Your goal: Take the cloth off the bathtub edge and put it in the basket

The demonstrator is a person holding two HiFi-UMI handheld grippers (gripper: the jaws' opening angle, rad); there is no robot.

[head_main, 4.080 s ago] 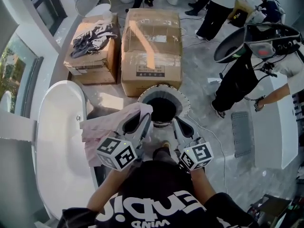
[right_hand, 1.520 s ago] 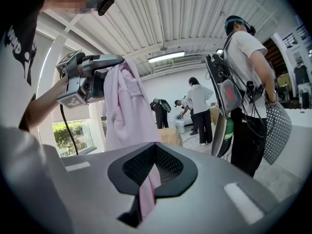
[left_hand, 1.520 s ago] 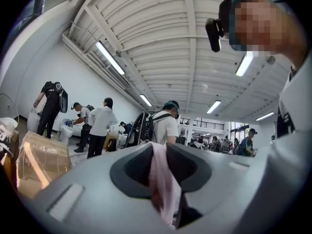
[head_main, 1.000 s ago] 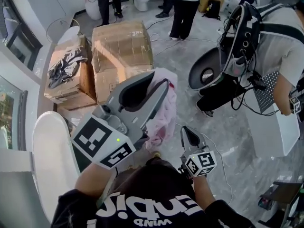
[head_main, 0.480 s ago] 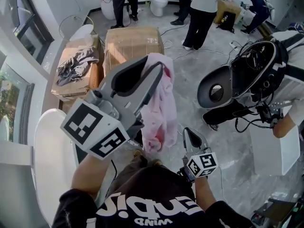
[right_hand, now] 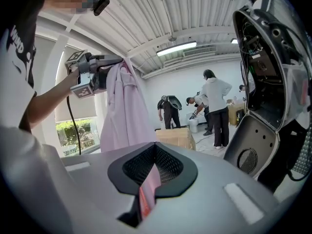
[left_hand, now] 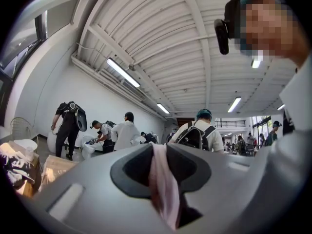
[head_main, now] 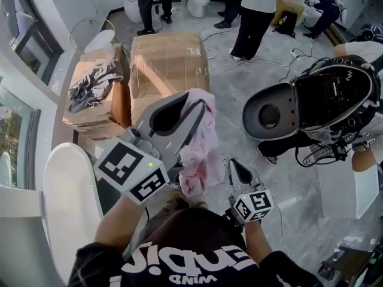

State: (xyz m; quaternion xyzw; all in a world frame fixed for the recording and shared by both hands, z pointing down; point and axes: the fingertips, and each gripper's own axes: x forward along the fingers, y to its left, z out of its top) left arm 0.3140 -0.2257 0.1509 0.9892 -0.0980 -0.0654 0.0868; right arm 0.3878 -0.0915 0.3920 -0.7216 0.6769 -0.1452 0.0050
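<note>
The pink cloth (head_main: 200,151) hangs free in the air from my left gripper (head_main: 202,105), which is raised high toward the head camera and shut on the cloth's top edge. In the left gripper view the cloth (left_hand: 164,191) runs pinched between the jaws of that gripper (left_hand: 158,148). The right gripper view shows the cloth (right_hand: 125,112) draping down from the left gripper (right_hand: 119,61). My right gripper (head_main: 232,163) is lower and to the right of the cloth, shut and apart from it. The white bathtub (head_main: 70,203) lies at the lower left. The basket is hidden.
Two cardboard boxes (head_main: 164,64) (head_main: 96,97) stand ahead on the grey floor, the left one with dark clothes on it. A person with an open backpack rig (head_main: 311,109) stands close at the right. Several people work by a toilet (head_main: 197,2) at the back.
Four seconds ago the cloth was held low by the tub edge and basket; now it is lifted high. Over the last second the raised gripper and cloth have only shifted slightly.
</note>
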